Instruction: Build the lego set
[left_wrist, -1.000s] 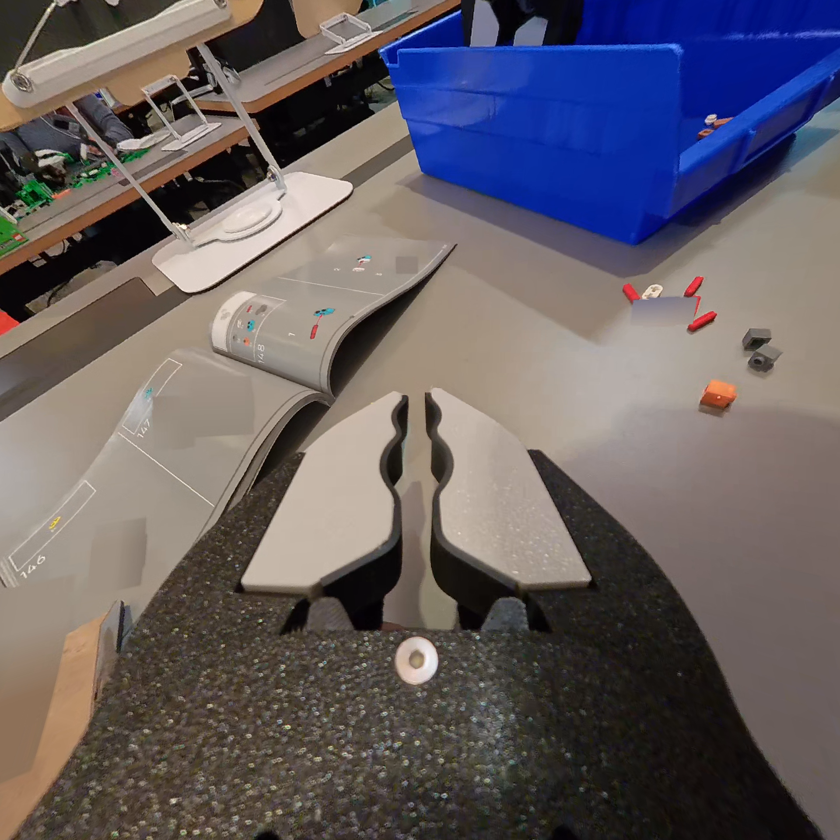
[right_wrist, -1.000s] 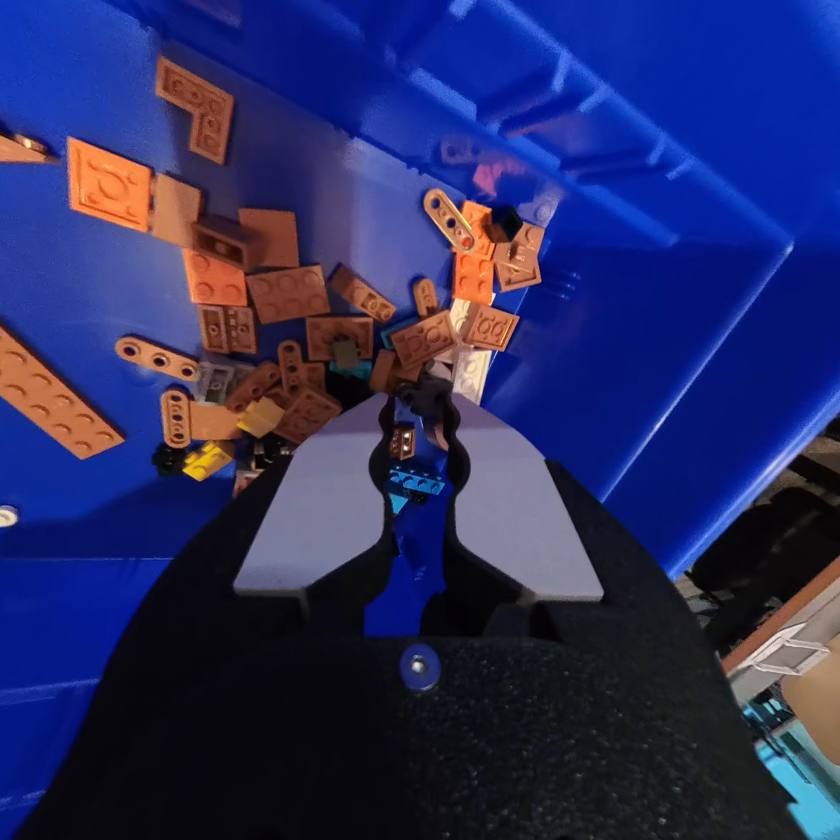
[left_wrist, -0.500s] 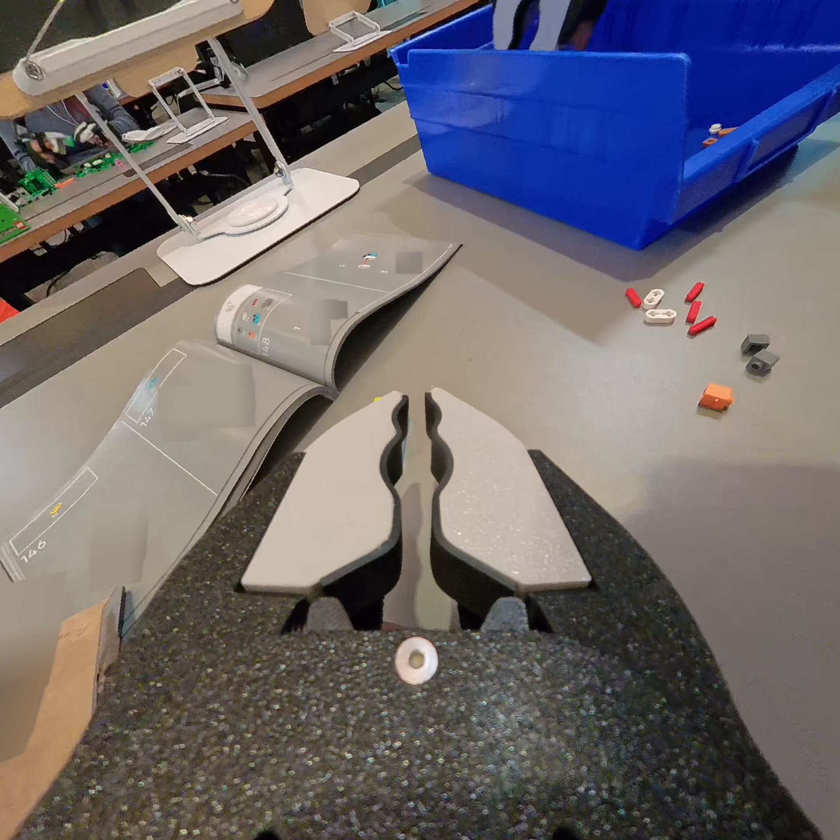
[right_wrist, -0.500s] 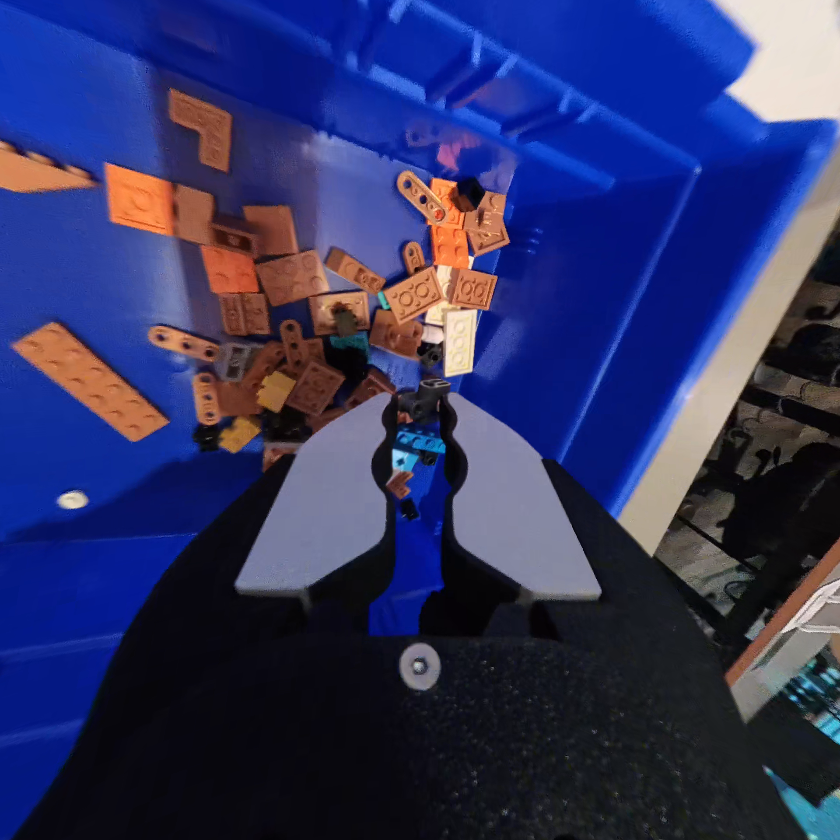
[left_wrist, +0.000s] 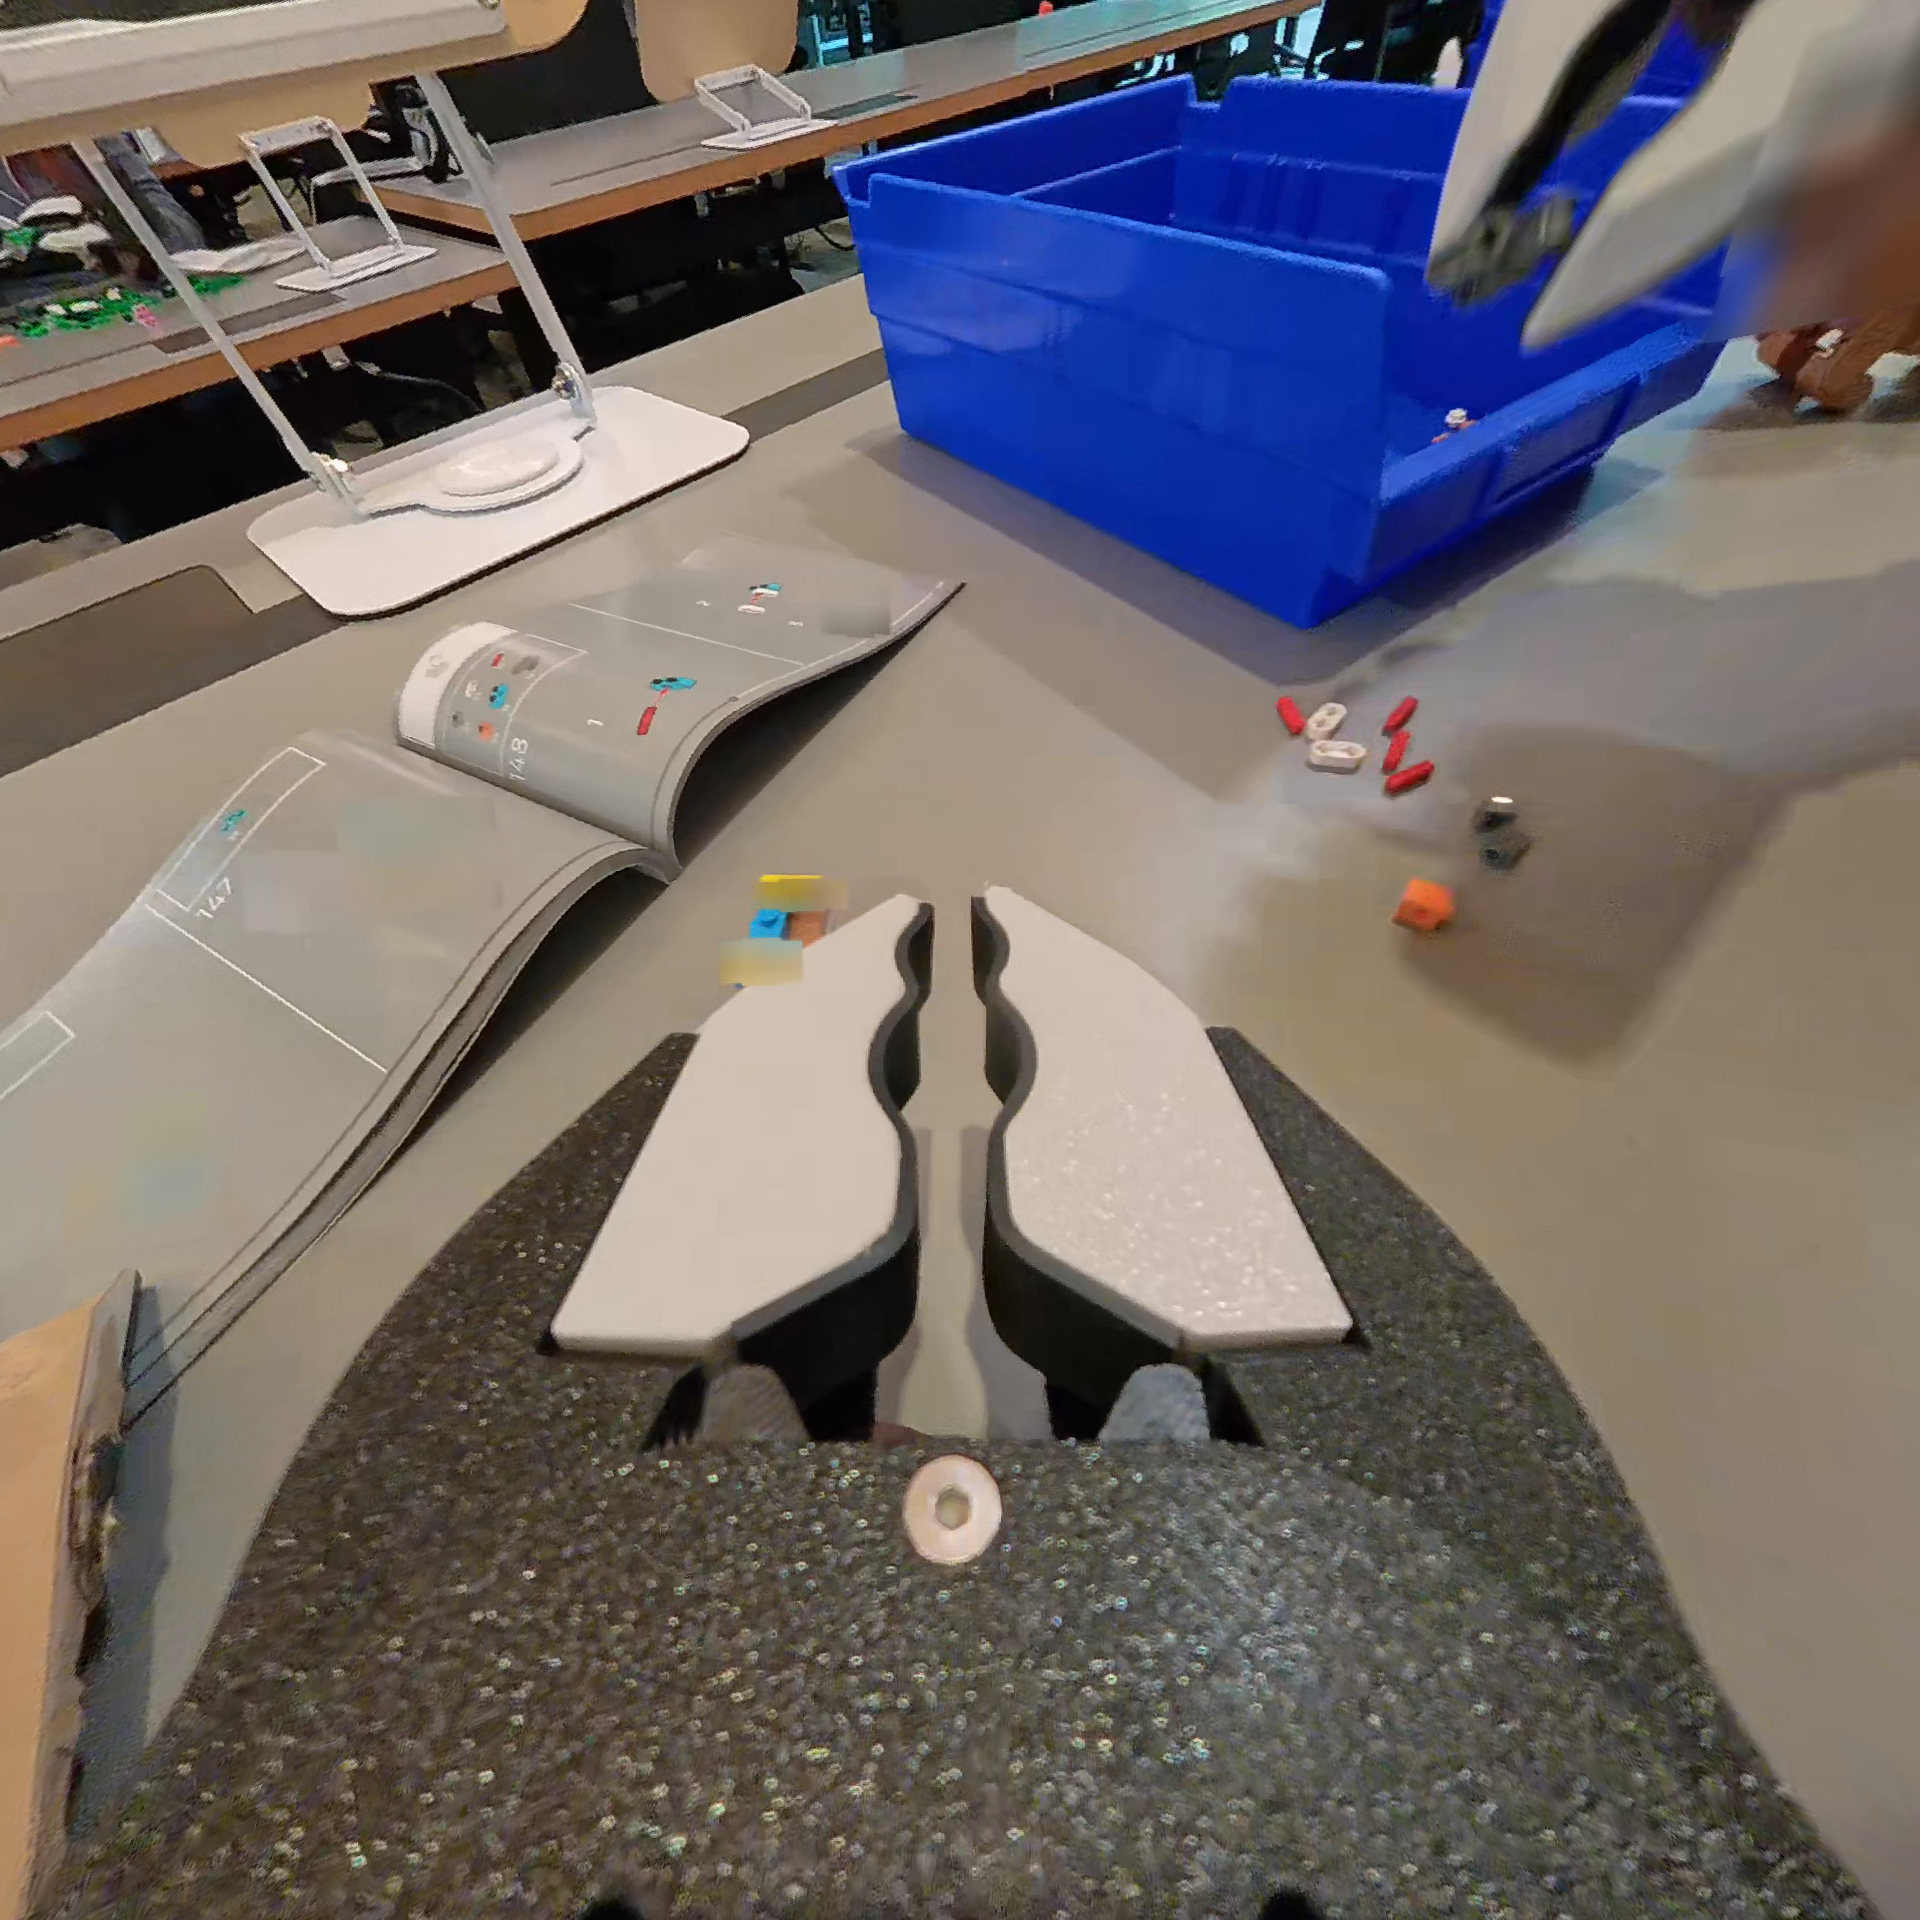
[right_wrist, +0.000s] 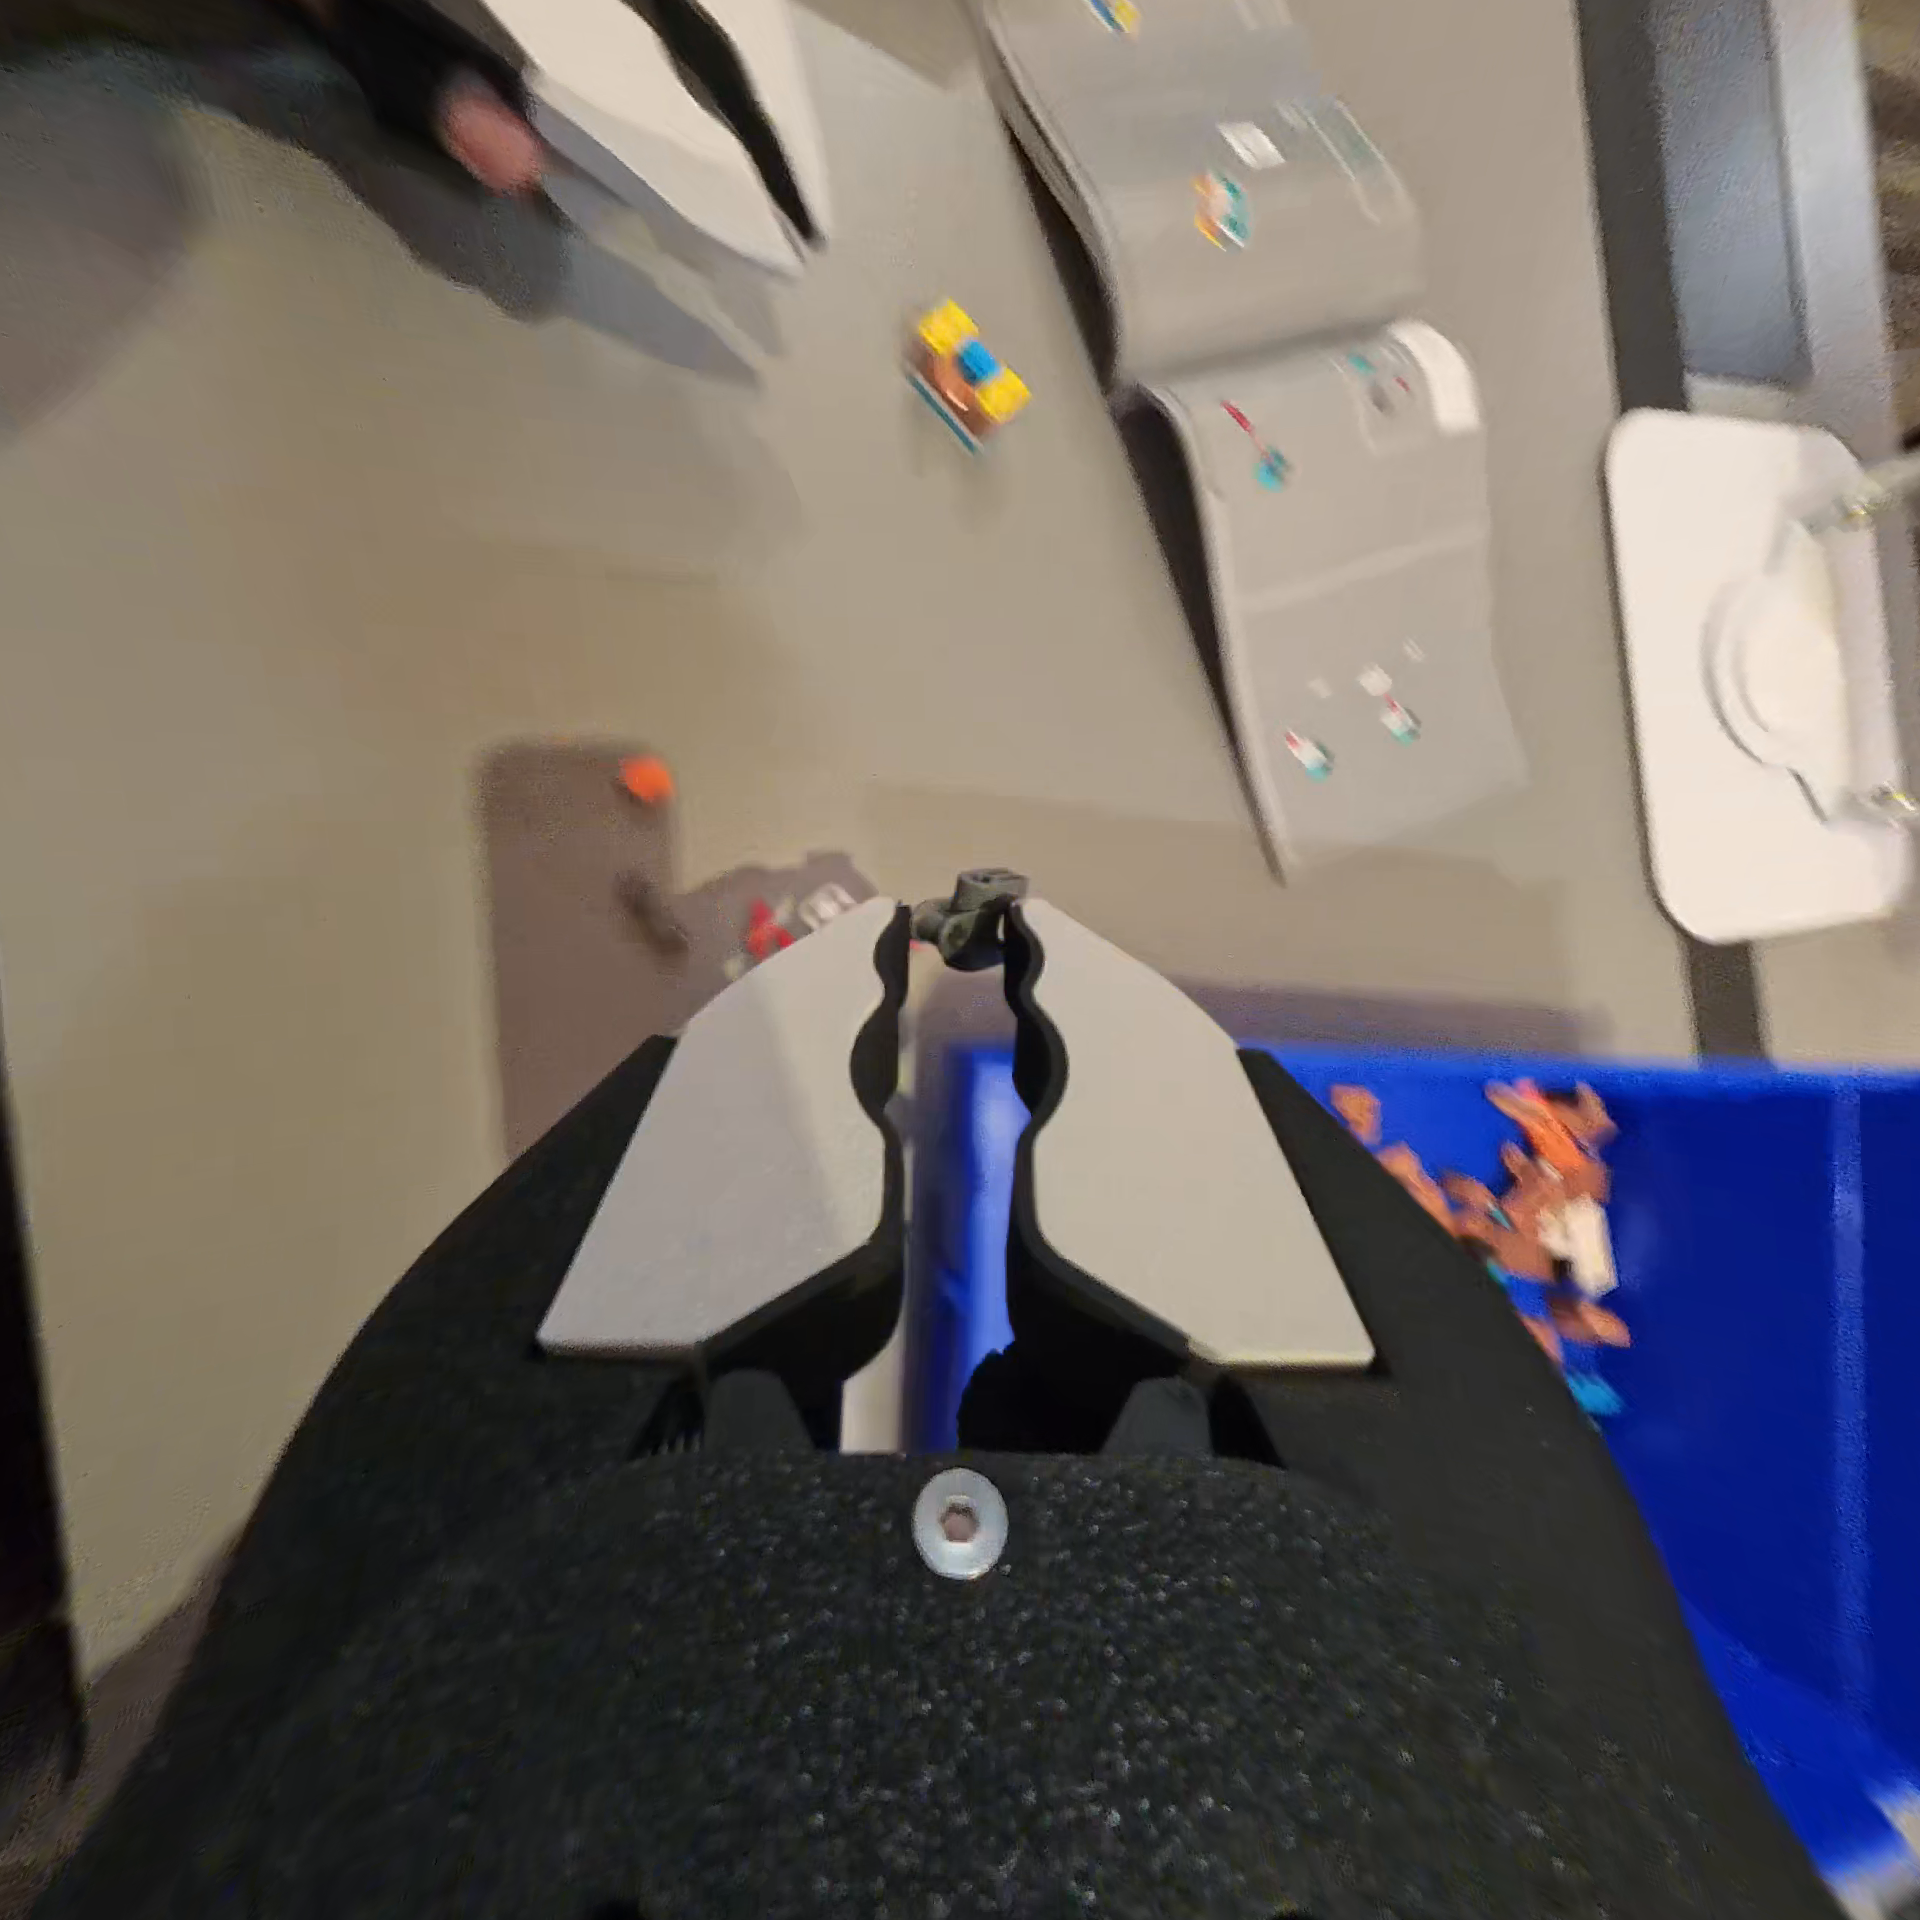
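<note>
We are carrying a small dark piece (right_wrist: 971, 920) clamped at the tips of the right claw (right_wrist: 961, 925), just past the blue bin (right_wrist: 1714, 1299) rim. The left claw (left_wrist: 951, 909) is hanging empty, its jaws nearly together, nearer us than the bin. A small yellow, blue and brown assembly (right_wrist: 966, 376) is sitting beside the open manual (left_wrist: 540, 790); loose red, white, grey and orange pieces (left_wrist: 1392, 774) are waiting on the table (left_wrist: 1039, 727) before the bin, so we judge most building remains.

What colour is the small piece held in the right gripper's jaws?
Dark grey piece, clearest in the right wrist view.
</note>
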